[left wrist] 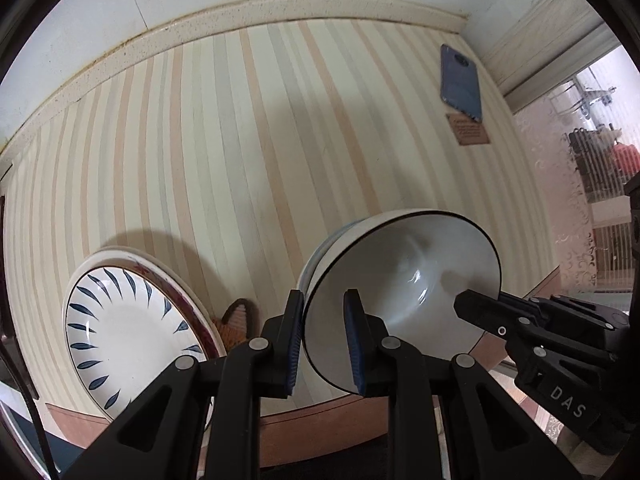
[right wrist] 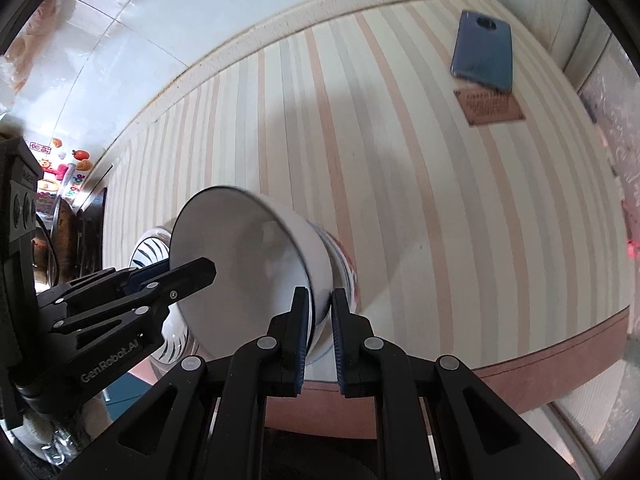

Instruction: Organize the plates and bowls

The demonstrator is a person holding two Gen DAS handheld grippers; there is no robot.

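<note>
A white bowl with a thin dark rim [left wrist: 404, 280] is tilted and held above the striped table, with another bowl nested under it. My left gripper [left wrist: 324, 340] is shut on its near rim. My right gripper [right wrist: 320, 340] is shut on the opposite rim of the same bowl [right wrist: 248, 256], and it shows in the left wrist view [left wrist: 480, 308] at the right. The left gripper shows in the right wrist view [right wrist: 192, 272] at the left. A stack of plates with blue leaf marks [left wrist: 128, 332] lies on the table left of the bowl, and partly shows behind the bowl [right wrist: 150, 248].
A blue phone [left wrist: 460, 80] and a brown card [left wrist: 468, 130] lie at the far right of the striped table [left wrist: 240, 140]. A pale wall ledge [left wrist: 280, 8] runs along the back. The table's brown front edge [right wrist: 560, 368] is close. A small orange object [left wrist: 236, 328] lies by the plates.
</note>
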